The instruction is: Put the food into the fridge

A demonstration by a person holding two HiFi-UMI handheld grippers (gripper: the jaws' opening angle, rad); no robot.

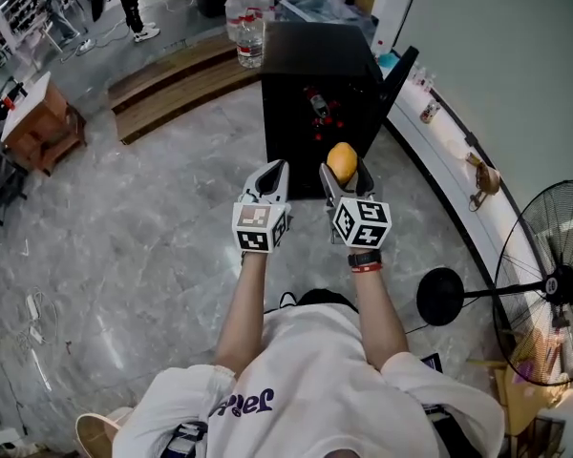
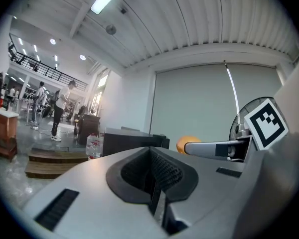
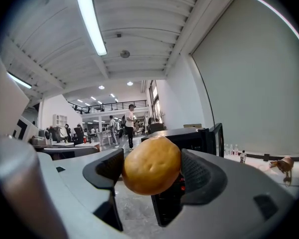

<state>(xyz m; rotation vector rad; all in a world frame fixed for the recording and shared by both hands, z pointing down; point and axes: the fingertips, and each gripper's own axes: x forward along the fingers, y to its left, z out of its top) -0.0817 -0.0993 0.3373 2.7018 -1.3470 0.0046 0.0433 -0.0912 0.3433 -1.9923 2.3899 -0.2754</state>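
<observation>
A round orange-yellow fruit (image 1: pixel 341 158) is pinched between the pads of my right gripper (image 1: pixel 343 172), held up in front of the black mini fridge (image 1: pixel 315 55). The fridge door (image 1: pixel 398 76) stands open to the right, and small red items show inside. In the right gripper view the fruit (image 3: pixel 151 166) fills the gap between the jaws, with the fridge (image 3: pixel 192 138) behind it. My left gripper (image 1: pixel 273 174) hovers beside the right one with its jaws together and nothing in them. The left gripper view shows the closed pads (image 2: pixel 162 176) and the fruit (image 2: pixel 183 143) off to the right.
Several water bottles (image 1: pixel 248 27) stand behind the fridge beside low wooden steps (image 1: pixel 172 79). A white ledge (image 1: pixel 449 136) runs along the right wall. A floor fan (image 1: pixel 549 275) stands at the right, and a wooden table (image 1: pixel 43 127) at the far left.
</observation>
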